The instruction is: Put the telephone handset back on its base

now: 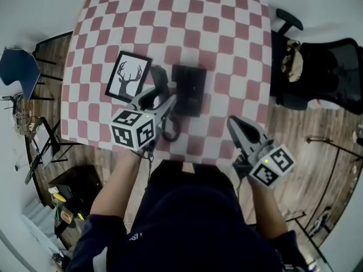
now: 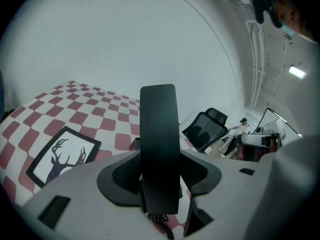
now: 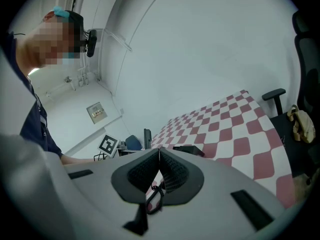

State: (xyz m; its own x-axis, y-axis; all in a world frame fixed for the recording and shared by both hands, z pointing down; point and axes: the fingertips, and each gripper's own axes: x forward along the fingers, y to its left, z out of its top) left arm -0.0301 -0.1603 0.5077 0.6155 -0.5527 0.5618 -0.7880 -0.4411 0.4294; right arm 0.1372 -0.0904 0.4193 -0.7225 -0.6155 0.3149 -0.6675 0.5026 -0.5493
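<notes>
Left gripper (image 1: pixel 158 98) clamped on handset (image 2: pixel 159 144); right gripper (image 3: pixel 159 157) closed, empty. One handset, one base (image 1: pixel 190 89), one framed picture (image 1: pixel 129 75).

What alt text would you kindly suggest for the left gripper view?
The left claw grips a black telephone handset, upright between its jaws. Behind is a red-and-white checked table with a framed deer picture at left and an office chair at right.

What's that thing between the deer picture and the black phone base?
The telephone handset, clamped in the left gripper. In the head view it shows between the deer picture and the base.
</notes>
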